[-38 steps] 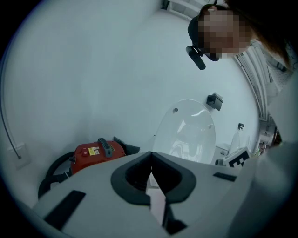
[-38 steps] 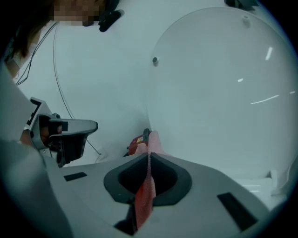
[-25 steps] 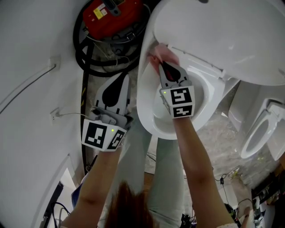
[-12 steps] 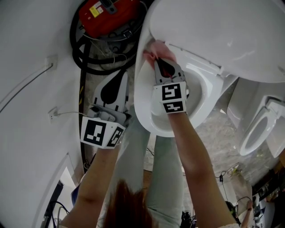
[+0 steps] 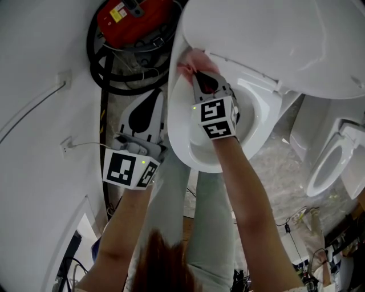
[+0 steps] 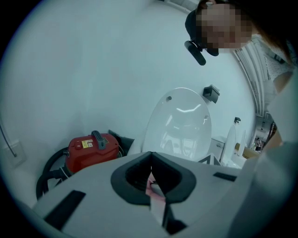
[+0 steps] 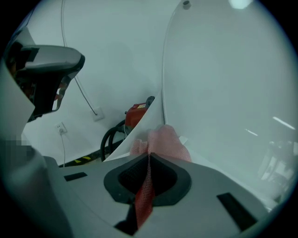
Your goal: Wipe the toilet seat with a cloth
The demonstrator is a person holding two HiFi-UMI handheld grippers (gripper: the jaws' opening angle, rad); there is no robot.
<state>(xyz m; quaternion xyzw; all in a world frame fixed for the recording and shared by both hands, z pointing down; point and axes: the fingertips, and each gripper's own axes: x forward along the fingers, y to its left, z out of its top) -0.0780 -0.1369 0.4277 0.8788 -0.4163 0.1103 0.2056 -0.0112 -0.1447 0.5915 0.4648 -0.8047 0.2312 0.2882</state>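
Observation:
The white toilet seat (image 5: 178,132) lies under a raised lid (image 5: 274,34). My right gripper (image 5: 195,74) is shut on a pink cloth (image 5: 191,59) and presses it on the seat's far left rim, close to the hinge. In the right gripper view the cloth (image 7: 165,139) bunches ahead of the shut gripper (image 7: 149,156), and a red strip of it runs back between the jaws. My left gripper (image 5: 158,95) hangs shut beside the bowl's left side, over the floor. In the left gripper view that gripper (image 6: 151,154) points at the lid (image 6: 179,121).
A red vacuum cleaner (image 5: 134,17) with a coiled black hose (image 5: 105,68) sits on the floor left of the toilet, near the white wall with its socket (image 5: 69,145). A second toilet (image 5: 331,165) stands at the right. The person's legs are below the bowl.
My right gripper has slid the pink cloth leftward and farther along the seat's rim towards the hinge. The left gripper has stayed beside the bowl.

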